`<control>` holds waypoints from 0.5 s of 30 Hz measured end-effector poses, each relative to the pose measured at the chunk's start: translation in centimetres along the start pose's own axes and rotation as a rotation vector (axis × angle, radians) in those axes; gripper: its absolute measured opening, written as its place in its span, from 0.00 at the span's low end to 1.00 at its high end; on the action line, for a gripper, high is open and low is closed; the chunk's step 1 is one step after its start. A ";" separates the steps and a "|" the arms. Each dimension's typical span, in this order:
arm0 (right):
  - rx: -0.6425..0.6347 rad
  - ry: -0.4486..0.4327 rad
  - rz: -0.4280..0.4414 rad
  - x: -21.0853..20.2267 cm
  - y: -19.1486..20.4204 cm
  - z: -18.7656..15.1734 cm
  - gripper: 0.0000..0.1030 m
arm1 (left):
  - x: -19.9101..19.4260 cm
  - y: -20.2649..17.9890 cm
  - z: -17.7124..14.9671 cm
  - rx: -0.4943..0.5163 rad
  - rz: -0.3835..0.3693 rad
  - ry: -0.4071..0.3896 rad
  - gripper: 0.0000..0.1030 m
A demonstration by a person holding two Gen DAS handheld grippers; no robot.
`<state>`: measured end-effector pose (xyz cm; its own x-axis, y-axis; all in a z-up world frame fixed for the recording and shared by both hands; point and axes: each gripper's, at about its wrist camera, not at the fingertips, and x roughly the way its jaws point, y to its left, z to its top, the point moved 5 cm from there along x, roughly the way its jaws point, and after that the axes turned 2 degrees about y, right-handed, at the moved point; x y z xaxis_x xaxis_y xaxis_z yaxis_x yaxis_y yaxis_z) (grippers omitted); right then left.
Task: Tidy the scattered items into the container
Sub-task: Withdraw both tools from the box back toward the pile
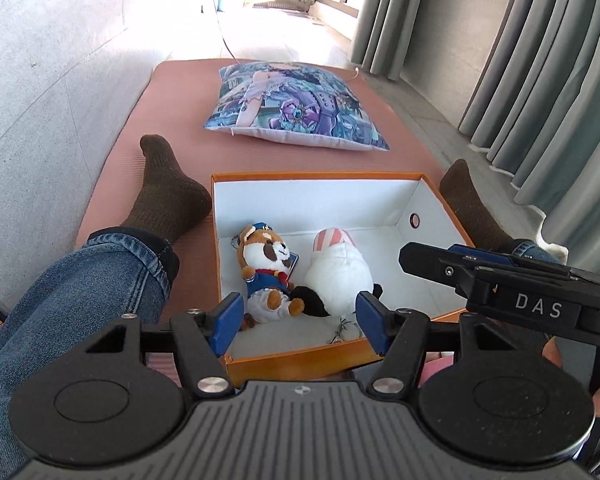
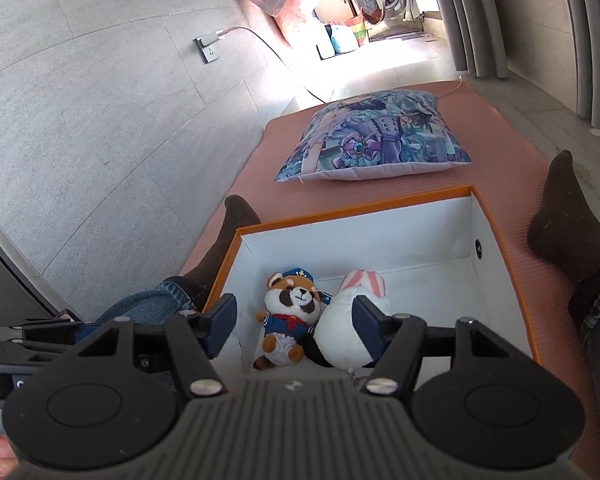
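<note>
The orange box point(image 1: 332, 178) with white inside sits on a pink mat point(image 1: 180, 120) between the person's two dark-socked feet point(image 1: 168, 196). Inside it, toward its left half, lie a raccoon plush in a blue sailor suit point(image 1: 266, 270) and, touching it at 3 o'clock, a white plush with pink-striped ears point(image 1: 338, 266). The left tool point(image 1: 298, 326) hangs above the box's near edge, jaws wide with nothing gripped. The right tool point(image 2: 294, 328) also stands wide and empty over the box. A printed cushion point(image 1: 296, 104) lies on the mat at 12 o'clock beyond the box.
</note>
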<state>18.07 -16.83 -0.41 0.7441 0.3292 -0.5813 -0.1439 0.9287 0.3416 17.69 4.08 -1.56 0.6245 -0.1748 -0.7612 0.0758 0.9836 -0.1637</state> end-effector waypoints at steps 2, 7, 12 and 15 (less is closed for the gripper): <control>-0.028 -0.035 -0.007 -1.5 0.4 -0.2 0.65 | -1.4 -0.1 -0.2 -0.029 -0.021 -0.032 0.71; -0.046 -0.080 -0.005 -4.8 0.6 -1.1 0.65 | -3.9 -0.2 -1.2 -0.055 -0.041 -0.041 0.71; -0.051 -0.050 -0.064 -7.0 -0.7 -3.0 0.65 | -4.1 -0.8 -3.5 -0.002 -0.029 0.053 0.71; -0.021 -0.008 -0.112 -8.0 -2.2 -5.0 0.65 | -3.6 -1.4 -5.5 0.040 -0.041 0.112 0.72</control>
<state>9.21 -20.68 -0.22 0.7615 0.2219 -0.6089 -0.0730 0.9629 0.2596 11.07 3.07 -1.98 0.5298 -0.2168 -0.8200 0.1317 0.9761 -0.1730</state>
